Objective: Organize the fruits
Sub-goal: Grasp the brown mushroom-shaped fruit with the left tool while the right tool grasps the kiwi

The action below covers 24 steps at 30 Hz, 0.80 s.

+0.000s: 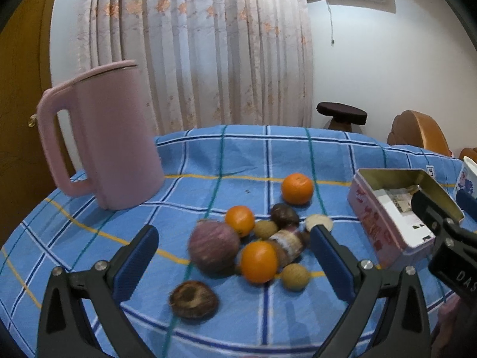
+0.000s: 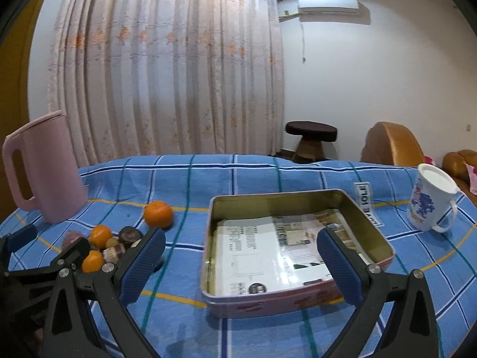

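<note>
Each gripper is built from matte black plastic arms with triangular cut-outs. The left gripper [image 1: 234, 256] and the right gripper [image 2: 241, 261] are each fitted with two blue, finely textured finger pads [image 1: 135, 264]. Silver screws [image 1: 100, 265] are set at the arm joints. White lettering "DAS" [image 1: 466, 279] is printed on one black housing.

A blue checked tablecloth [image 2: 268, 176] carries a pink jug [image 1: 110, 137], scattered fruits [image 1: 256, 238], tin [image 2: 298, 301] and mug [image 2: 429, 203]

Dim indoor feed, my fisheye bends edges black, fruit pile [image 1: 253, 244] motion-blurred at 6 o'clock, glare on tin [image 2: 286, 256] lining.
</note>
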### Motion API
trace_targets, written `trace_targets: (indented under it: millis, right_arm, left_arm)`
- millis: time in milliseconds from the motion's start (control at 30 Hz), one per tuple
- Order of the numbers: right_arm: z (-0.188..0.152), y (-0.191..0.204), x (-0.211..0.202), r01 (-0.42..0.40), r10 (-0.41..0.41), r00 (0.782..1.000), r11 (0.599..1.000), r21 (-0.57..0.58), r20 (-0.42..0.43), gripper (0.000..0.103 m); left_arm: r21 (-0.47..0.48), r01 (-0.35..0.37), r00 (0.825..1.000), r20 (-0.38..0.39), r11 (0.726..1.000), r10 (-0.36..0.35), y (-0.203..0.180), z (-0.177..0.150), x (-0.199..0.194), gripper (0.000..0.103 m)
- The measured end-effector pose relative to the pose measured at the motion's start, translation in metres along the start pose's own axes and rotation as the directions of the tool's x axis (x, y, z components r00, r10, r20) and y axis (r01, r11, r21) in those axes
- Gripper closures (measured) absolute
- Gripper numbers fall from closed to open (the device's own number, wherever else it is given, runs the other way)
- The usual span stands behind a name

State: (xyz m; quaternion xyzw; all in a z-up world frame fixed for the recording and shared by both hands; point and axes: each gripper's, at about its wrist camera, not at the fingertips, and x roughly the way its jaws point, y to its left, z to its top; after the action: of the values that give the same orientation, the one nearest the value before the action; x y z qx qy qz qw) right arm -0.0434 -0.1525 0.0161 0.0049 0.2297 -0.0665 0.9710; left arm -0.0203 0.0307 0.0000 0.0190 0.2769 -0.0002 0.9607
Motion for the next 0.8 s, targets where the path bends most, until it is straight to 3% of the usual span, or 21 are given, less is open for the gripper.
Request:
trace_targets:
  millis: [233, 300, 367, 433, 567, 800]
  right_arm:
    - [-0.003, 0.015, -0.002, -0.106, 0.105, 0.994, 0.994, -0.04, -0.006, 0.002]
    - [-0.004, 0.02, 0.0, -0.168, 0.167, 0.986, 0.985, -0.04, -0.03, 0.008]
    - [-0.007, 0.028, 0.003, -0.23, 0.226, 0.971, 0.972, -0.051, -0.072, 0.041]
    - [-0.012, 0.039, 0.009, -0.289, 0.278, 0.951, 0.955, -0.07, -0.138, 0.061]
    - [-0.022, 0.064, 0.022, -0.42, 0.389, 0.886, 0.904, -0.078, -0.253, 0.062]
    - [-0.033, 0.106, 0.047, -0.47, 0.396, 0.831, 0.875, -0.113, -0.39, 0.062]
  left_arm:
    - [-0.01, 0.008, 0.998, -0.06, 1.0, -0.009, 0.049, -0.015, -0.01, 0.0]
    - [-0.023, 0.028, 0.997, -0.067, 0.999, -0.029, 0.069, -0.02, -0.016, 0.0]
    - [-0.02, 0.044, 0.995, -0.083, 0.999, -0.045, 0.083, -0.025, -0.019, 0.0]
    - [-0.005, 0.047, 0.992, -0.114, 0.999, -0.047, 0.097, -0.032, -0.019, 0.0]
    - [-0.033, 0.07, 0.988, -0.133, 0.997, -0.074, 0.114, -0.039, -0.02, 0.0]
    - [0.019, 0.139, 0.972, -0.193, 0.99, -0.132, 0.102, -0.042, -0.011, 0.005]
